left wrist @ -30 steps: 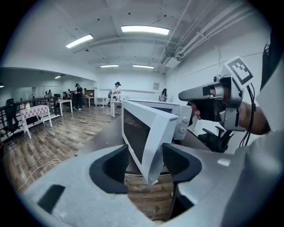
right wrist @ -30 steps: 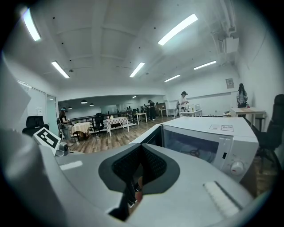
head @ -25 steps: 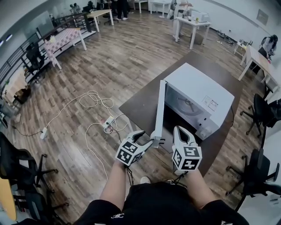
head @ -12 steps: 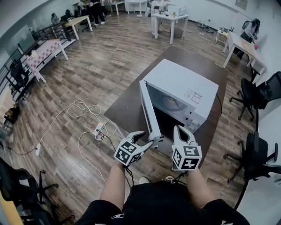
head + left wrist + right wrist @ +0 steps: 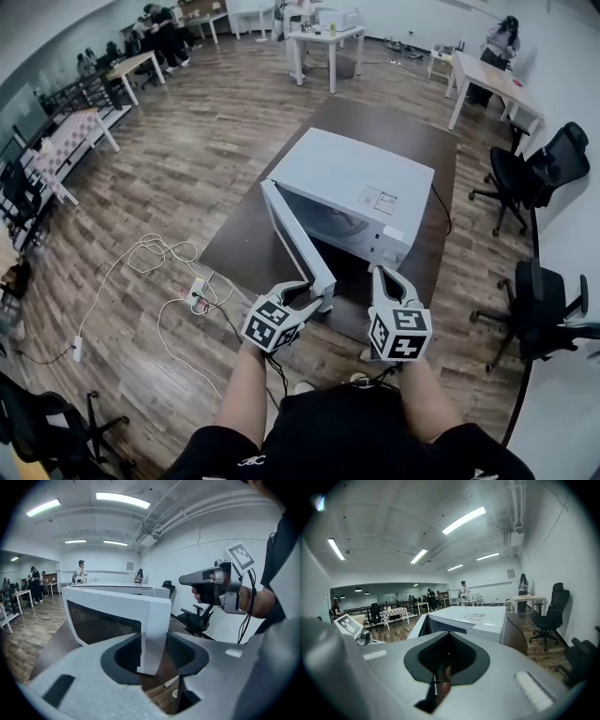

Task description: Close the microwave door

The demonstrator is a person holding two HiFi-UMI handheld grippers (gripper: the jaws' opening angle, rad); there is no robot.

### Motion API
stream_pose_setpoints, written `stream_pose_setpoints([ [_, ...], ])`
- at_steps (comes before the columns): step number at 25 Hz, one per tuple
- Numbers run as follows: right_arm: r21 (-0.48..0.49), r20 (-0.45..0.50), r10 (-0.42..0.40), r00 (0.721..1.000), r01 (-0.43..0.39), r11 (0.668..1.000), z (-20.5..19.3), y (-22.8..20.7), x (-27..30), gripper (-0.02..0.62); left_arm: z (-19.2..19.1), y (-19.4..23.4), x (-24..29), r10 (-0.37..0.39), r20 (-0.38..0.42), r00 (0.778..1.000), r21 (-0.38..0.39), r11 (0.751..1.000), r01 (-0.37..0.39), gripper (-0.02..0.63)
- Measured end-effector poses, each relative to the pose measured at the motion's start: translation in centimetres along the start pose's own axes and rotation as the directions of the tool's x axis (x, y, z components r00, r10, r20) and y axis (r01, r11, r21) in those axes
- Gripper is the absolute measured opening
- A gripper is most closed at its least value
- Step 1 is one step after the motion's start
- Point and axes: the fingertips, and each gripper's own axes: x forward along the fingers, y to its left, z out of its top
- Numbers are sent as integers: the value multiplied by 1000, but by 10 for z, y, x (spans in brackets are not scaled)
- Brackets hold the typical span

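The white microwave [image 5: 352, 178] stands on a dark brown table [image 5: 375, 117]. Its door [image 5: 298, 246] is partly open and angles out toward me. My left gripper [image 5: 314, 298] is at the door's free edge. In the left gripper view the door's edge [image 5: 154, 634] fills the gap between the jaws, which are closing, with both pads against it. My right gripper [image 5: 382, 274] hovers just right of the door's edge, in front of the oven's opening, shut and holding nothing. The right gripper view looks over the microwave's top [image 5: 473, 620].
Black office chairs [image 5: 534, 169] [image 5: 548, 314] stand to the right of the table. White cables and a power strip [image 5: 197, 291] lie on the wooden floor at left. White tables [image 5: 319, 37] and people are far back in the room.
The door has swung from nearly square to the oven's front toward the opening. Both grippers moved along with it, and the left jaws have narrowed onto the door's edge.
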Motion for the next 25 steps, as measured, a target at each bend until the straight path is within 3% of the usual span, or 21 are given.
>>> stream_pose_setpoints([
  [3, 12, 5, -23, 1000, 23, 1000, 0, -15, -4, 8, 5, -6, 12, -8, -5, 1000, 8, 1000, 8, 143],
  [25, 63, 14, -100, 995, 99, 993, 4, -95, -23, 8, 47, -15, 84, 39, 0, 999, 0, 999, -39, 137],
])
